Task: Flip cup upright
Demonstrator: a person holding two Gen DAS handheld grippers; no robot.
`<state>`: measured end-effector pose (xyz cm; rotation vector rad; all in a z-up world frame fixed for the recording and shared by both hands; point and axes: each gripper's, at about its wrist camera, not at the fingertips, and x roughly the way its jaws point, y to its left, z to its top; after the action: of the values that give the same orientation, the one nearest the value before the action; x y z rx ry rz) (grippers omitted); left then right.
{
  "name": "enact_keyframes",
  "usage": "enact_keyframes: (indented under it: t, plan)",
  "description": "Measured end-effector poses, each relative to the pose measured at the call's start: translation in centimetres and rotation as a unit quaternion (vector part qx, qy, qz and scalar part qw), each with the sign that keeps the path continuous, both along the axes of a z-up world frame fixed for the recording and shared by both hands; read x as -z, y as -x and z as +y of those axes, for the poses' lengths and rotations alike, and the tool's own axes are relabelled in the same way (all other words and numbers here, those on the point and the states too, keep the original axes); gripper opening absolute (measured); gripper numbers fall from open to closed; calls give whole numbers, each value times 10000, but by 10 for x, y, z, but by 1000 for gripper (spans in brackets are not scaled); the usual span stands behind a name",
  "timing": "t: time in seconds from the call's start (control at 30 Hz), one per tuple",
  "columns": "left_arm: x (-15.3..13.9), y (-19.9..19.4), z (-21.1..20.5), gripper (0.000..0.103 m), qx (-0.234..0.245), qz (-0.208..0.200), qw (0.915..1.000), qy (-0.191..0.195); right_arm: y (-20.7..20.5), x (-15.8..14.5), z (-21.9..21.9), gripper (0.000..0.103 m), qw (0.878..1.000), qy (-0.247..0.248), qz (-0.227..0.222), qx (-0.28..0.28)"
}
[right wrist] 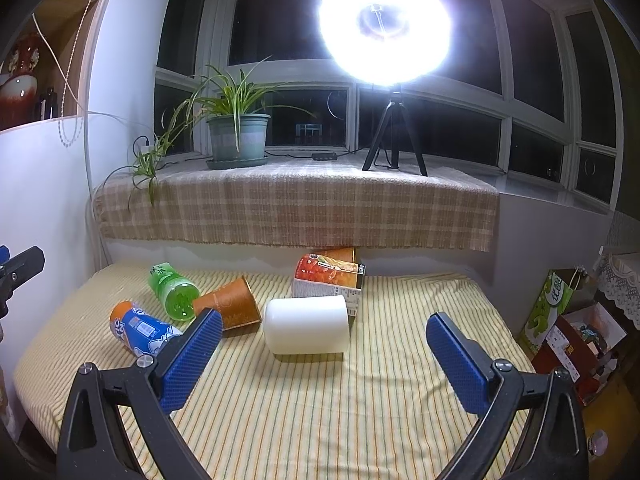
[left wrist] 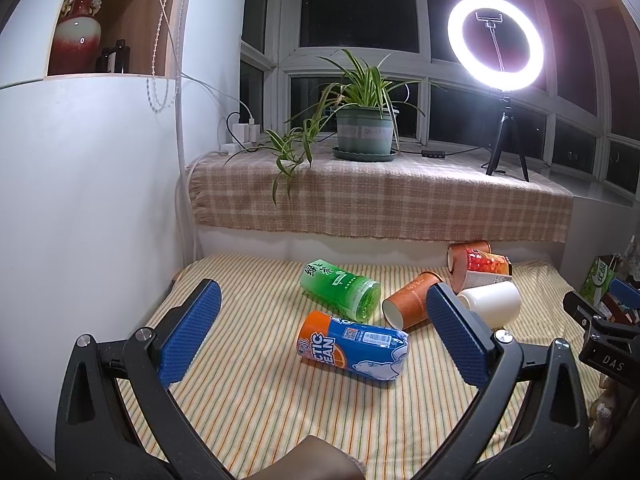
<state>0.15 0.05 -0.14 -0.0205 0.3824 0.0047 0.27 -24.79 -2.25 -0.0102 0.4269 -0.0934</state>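
Observation:
Several cups lie on their sides on a striped cloth (left wrist: 280,420). A blue and orange cup (left wrist: 354,345) (right wrist: 140,330) lies nearest my left gripper (left wrist: 324,320), which is open and empty above the cloth. Behind it lie a green cup (left wrist: 340,289) (right wrist: 174,292), a brown paper cup (left wrist: 410,300) (right wrist: 232,304), a white cup (left wrist: 494,303) (right wrist: 306,325) and a red-orange printed cup (left wrist: 480,266) (right wrist: 330,276). My right gripper (right wrist: 324,336) is open, and the white cup lies just ahead, between its fingers' lines.
A ledge with a checked cloth (right wrist: 296,204) runs behind the striped surface, carrying a potted plant (left wrist: 364,128) and a ring light on a tripod (left wrist: 496,44). A white wall (left wrist: 80,200) stands to the left. Boxes and a green carton (right wrist: 552,304) sit off the right edge.

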Motion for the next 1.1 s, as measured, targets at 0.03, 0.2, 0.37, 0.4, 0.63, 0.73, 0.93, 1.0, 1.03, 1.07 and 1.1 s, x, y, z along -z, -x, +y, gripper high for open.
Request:
enact_keyframes:
  t: [0.03,0.2,0.37,0.4,0.63,0.73,0.93,1.0,1.03,1.07,1.1]
  plan:
    - [0,0,0,103,7,-4,10000,4,0,0,0,103,10000,1,-1,0]
    - [0,0,0,103,5,-7,10000,10,0,-1,1,103,10000,2,-5,1]
    - [0,0,0,103,2,-3,10000,12,-1,-2,2,103,10000,11,-5,4]
    - [0,0,0,103,4,-1,10000,13,-1,-2,1,103,10000,6,-5,5]
    - [0,0,0,103,5,-5,10000,15,-2,-2,2,103,10000,9,-7,-5]
    - [0,0,1,103,6,-4,10000,17,-2,-3,2,103,10000,15,-6,-6]
    - [0,0,1,103,5,-8,10000,18,-3,-3,3,103,10000,6,8,-6]
    - [0,0,1,103,0,-1,10000,19,-3,-3,3,103,10000,10,3,-8]
    - [0,0,1,103,3,-4,10000,19,-4,-3,3,103,10000,8,7,-10]
    - [0,1,1,103,2,-6,10000,20,-3,-3,3,103,10000,5,4,-11]
    - [0,0,1,103,2,-6,10000,19,-3,-3,3,103,10000,11,3,-8]
